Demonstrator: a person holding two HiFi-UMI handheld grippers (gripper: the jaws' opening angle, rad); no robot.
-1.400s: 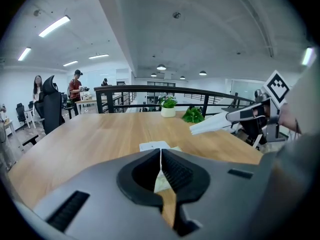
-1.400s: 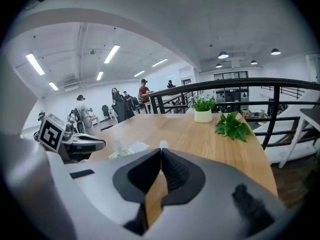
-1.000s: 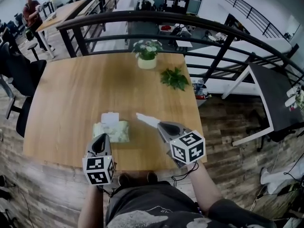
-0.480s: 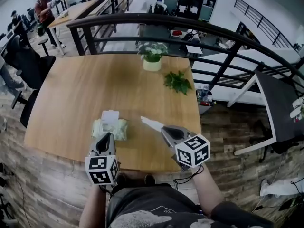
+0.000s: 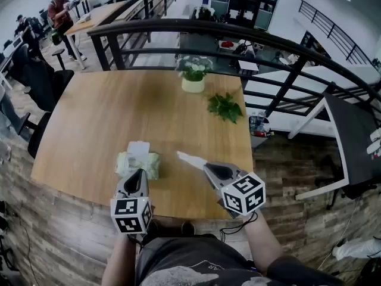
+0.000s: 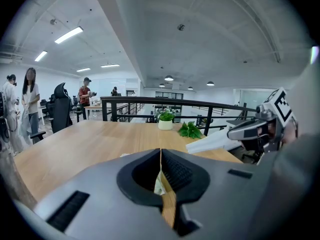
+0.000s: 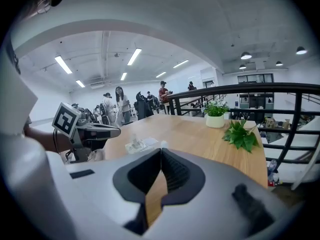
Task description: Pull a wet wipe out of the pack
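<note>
The pale green wet-wipe pack lies near the front edge of the wooden table, with a white flap raised at its far side. My left gripper is shut, its tips at the pack's near edge with nothing between them; the pack shows through the gap below the tips. My right gripper is shut on a white wet wipe, which sticks out up and left from its tips, clear of the pack. The wipe also shows in the left gripper view. In the right gripper view the pack lies left of the shut tips.
A pot of white flowers and a green leafy sprig sit at the table's far side. A black railing curves behind the table. Dark chairs stand to the left; people are far off.
The left gripper has shifted slightly to the right along the pack's near edge. The right gripper still holds the wipe in about the same place beside the pack.
</note>
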